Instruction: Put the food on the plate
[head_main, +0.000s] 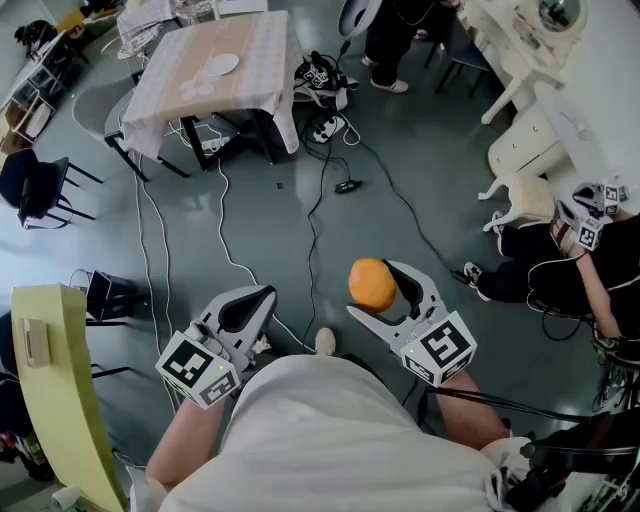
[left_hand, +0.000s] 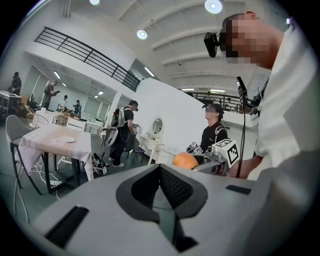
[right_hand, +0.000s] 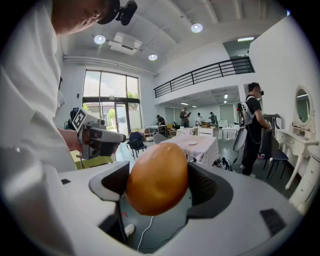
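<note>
Right tool (head_main: 380, 290), jaws spread wide, clamps a smooth orange egg-shaped food item (right_hand: 157, 185) above the grey floor (head_main: 250, 200), apparently for carrying to the small white plate (head_main: 222, 65) mid-way across the distant cloth-covered tabletop (head_main: 260, 45). Left tool (left_hand: 160, 172), closed on nothing, looks unneeded.

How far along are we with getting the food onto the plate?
Done: the food is picked up, clamped in the right gripper. In hand: it hangs over the floor, far from the table. Left: carry it there and set it on the plate. The left gripper is shut and empty.
</note>
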